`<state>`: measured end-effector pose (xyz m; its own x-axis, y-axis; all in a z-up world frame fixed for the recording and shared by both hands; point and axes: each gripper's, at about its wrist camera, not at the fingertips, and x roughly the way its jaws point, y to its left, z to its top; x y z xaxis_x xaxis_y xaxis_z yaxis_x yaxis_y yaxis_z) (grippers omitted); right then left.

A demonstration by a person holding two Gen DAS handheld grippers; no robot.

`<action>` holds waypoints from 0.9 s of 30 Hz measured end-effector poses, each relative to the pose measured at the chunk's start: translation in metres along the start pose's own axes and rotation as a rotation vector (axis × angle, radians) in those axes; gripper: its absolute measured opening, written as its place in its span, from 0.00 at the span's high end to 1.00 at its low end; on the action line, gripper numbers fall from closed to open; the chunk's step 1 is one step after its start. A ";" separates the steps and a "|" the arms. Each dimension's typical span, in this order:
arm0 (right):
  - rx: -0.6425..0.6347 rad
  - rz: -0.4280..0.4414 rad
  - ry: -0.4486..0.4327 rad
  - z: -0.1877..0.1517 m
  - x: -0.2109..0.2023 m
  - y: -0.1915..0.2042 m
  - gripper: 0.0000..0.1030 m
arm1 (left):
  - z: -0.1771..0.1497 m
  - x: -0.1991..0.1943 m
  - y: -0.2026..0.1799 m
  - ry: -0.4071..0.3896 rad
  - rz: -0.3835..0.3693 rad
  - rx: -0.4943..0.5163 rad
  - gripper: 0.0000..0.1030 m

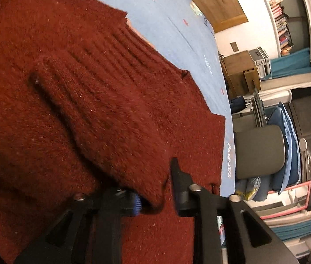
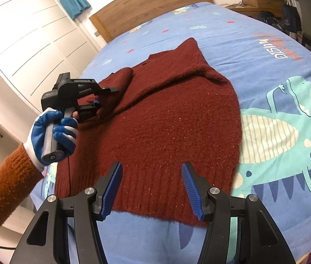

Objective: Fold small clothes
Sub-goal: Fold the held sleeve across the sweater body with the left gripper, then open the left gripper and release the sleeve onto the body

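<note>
A dark red knit sweater [image 2: 166,118] lies flat on a blue dinosaur-print bedspread [image 2: 276,92]. Its left sleeve [image 2: 120,81] is folded in over the body. My left gripper [image 2: 96,105] is at the sweater's left edge with the sleeve fabric between its fingers; its jaws stand apart around the cloth. In the left wrist view the sleeve [image 1: 102,110] drapes between the left gripper's [image 1: 155,200] fingers. My right gripper [image 2: 152,187] is open and empty, hovering over the sweater's ribbed hem [image 2: 155,198].
A wooden headboard [image 2: 146,4] stands at the bed's far end, white wardrobe doors [image 2: 23,44] to the left. A wooden desk [image 1: 241,70], a grey chair [image 1: 258,151] and bookshelves [image 1: 276,11] stand beside the bed's right edge.
</note>
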<state>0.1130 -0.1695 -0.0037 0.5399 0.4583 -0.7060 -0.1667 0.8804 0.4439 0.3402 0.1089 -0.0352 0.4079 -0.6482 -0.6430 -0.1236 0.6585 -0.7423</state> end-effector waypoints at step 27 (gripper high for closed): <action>0.010 0.013 0.007 -0.002 0.006 -0.004 0.43 | -0.012 -0.017 -0.020 -0.051 -0.134 -0.022 0.52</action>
<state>0.1151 -0.1697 -0.0109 0.5323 0.4707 -0.7036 -0.1658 0.8730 0.4586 0.3253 0.1022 -0.0118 0.4672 -0.7092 -0.5280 -0.0845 0.5586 -0.8251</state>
